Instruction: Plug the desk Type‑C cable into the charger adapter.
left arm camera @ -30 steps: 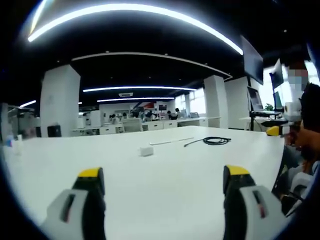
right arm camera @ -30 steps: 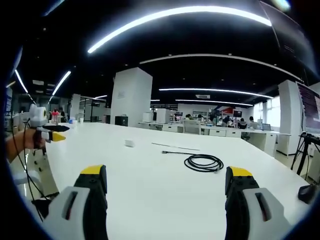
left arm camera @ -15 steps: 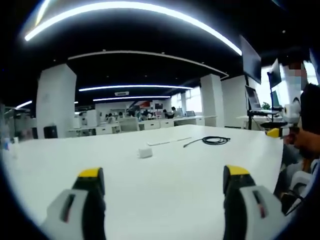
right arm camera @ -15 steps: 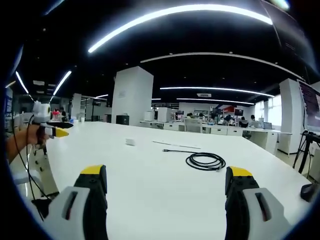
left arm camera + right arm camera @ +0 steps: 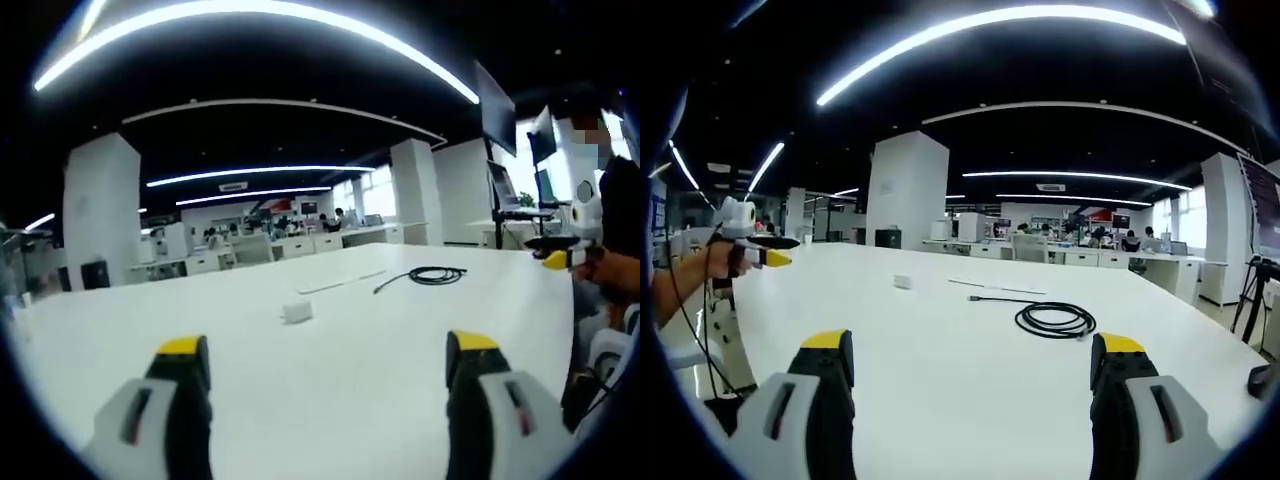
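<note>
Both grippers, left gripper (image 5: 320, 375) and right gripper (image 5: 965, 375), were held with jaws wide, empty, above the worktop (image 5: 940, 350); coiled cable (image 5: 1055, 320) and adapter (image 5: 297, 312) were observed well apart.

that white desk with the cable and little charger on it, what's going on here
A person holds a two-jaw gripper in each hand over a white desk. The left gripper and the right gripper both have their jaws open and hold nothing. A coiled black cable lies on the desk with one end stretched out, and a small white charger adapter sits apart from it. Neither has been picked up, so the plugging has not begun.
</note>
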Tool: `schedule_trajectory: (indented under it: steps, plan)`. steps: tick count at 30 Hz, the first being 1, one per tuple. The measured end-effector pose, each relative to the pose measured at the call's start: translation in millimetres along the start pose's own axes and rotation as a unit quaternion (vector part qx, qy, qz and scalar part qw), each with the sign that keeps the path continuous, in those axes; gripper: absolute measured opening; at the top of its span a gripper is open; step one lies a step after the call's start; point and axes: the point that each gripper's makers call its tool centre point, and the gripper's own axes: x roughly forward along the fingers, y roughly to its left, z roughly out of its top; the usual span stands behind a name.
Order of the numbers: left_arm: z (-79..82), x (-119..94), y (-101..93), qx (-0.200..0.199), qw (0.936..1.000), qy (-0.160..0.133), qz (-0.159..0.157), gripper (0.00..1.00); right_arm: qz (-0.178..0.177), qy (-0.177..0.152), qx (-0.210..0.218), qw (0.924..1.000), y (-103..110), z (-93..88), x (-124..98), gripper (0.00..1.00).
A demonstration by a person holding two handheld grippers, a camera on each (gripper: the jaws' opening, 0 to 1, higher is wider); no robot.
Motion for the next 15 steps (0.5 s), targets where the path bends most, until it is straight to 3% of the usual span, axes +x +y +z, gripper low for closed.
schedule_trajectory:
  steps: [7, 15]
  plan:
    - [9.8, 17, 12.1, -0.012, 0.9999, -0.003, -0.008, 0.98, 0.001, 0.004, 0.005, 1.0, -1, -4.2, 2, 1.0]
    - [19.9, 34, 22.9, 0.005, 0.9999, 0.003, -0.016, 0.98, 0.005, 0.008, 0.006, 0.9999, 0, -7.7, 5, 1.0]
